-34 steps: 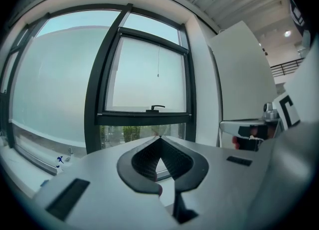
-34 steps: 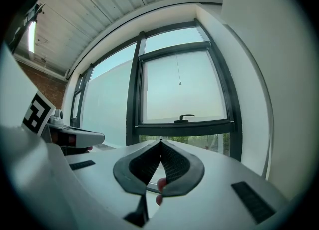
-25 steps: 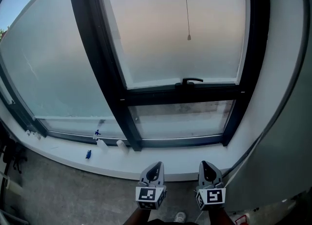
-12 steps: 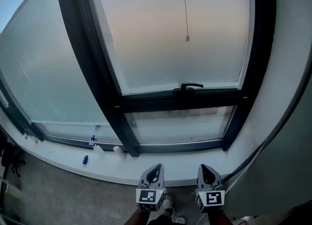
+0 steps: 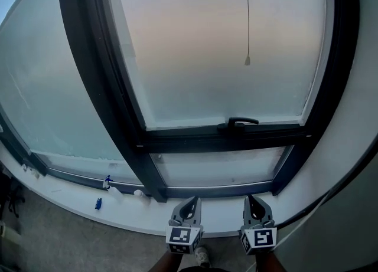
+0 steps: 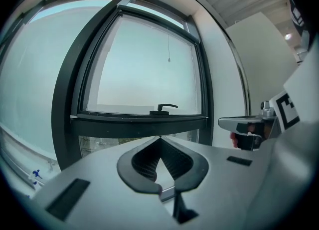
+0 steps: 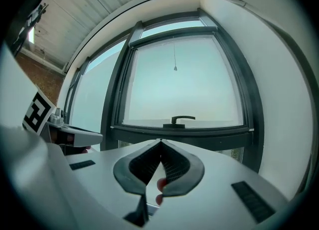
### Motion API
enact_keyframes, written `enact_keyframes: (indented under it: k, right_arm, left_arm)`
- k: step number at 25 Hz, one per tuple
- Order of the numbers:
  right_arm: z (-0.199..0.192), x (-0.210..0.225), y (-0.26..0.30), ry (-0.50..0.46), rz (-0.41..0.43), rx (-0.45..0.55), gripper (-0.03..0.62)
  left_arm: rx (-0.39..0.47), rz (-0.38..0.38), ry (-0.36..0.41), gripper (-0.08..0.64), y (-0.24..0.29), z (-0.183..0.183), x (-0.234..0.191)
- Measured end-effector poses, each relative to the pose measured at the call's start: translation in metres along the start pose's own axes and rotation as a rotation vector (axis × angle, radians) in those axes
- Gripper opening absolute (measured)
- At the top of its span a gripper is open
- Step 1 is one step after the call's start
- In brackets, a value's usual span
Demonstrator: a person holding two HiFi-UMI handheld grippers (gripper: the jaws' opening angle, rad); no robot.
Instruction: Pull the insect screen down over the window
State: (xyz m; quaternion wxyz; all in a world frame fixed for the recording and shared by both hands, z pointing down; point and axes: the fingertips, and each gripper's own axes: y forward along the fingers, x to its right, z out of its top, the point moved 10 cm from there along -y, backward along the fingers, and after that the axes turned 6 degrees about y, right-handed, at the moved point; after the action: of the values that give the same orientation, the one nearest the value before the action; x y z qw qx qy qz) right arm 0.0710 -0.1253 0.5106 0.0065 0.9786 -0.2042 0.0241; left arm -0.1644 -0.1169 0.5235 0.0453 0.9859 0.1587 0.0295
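Note:
The window has a dark frame and frosted panes. A thin pull cord hangs down its upper pane and ends in a small bead. Below the bead a black handle sits on the crossbar. No screen shows over the glass. My left gripper and right gripper are side by side low in front of the sill, well below the cord, both shut with nothing between the jaws.
A white sill runs under the window, with small blue items and a white piece on it. A white wall closes the right side, with a dark cable curving down it. A fixed pane lies to the left.
The head view has shifted, so the window fills more of the frame and the cord bead sits further right and lower. Both grippers stay shut at the bottom, barely moved.

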Motion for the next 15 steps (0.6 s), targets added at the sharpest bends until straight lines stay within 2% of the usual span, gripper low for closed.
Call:
enact_keyframes:
  k: [4, 7, 11, 15]
  right_arm:
    - [-0.003, 0.004, 0.028, -0.001, -0.028, -0.018, 0.003]
    - [-0.002, 0.005, 0.049, -0.004, -0.044, -0.025, 0.003]
    - [0.004, 0.007, 0.072, -0.015, -0.068, -0.025, 0.003]
    - [0.008, 0.012, 0.087, -0.017, -0.101, -0.032, 0.003]
  left_arm:
    - [-0.025, 0.007, 0.019, -0.005, 0.025, 0.005, -0.02]
    - [-0.005, -0.02, -0.007, -0.005, 0.046, 0.011, -0.032]
    - [0.037, -0.049, 0.0, -0.005, 0.069, 0.017, -0.045]
    - [0.037, -0.064, -0.002, -0.005, 0.084, 0.023, -0.048]
